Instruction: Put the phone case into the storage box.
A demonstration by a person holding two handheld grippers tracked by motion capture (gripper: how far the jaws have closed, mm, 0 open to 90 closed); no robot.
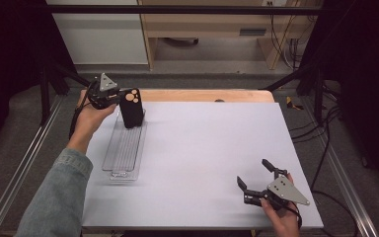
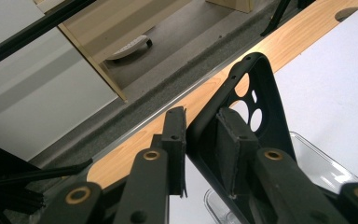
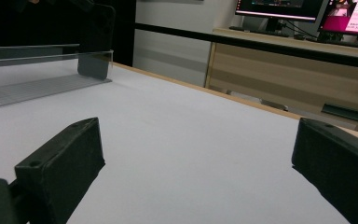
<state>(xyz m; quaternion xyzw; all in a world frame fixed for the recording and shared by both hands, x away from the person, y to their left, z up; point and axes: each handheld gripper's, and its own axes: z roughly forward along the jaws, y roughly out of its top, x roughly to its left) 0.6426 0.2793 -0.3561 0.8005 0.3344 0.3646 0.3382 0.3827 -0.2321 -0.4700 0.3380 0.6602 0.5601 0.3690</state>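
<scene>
Left tool (image 1: 121,97): far left of the tabletop, jaws astride one long edge of the phone case, one pad inside it and one outside; a slight gap shows at the outer pad, so the grip looks slackened.
Phone case (image 1: 131,107): black, standing upright in the far end of the clear tray, round camera cut-outs at the top.
Clear tray (image 1: 123,148): long, ribbed floor, lying left on the tabletop, running near to far.
Right tool (image 1: 256,175): near right, jaws spread wide, nothing between them.
Tabletop (image 1: 202,158): pale sheet, wooden edge at the far side.
Writing: no readable brand or label on the case or tray; far monitor screens too small to read.
</scene>
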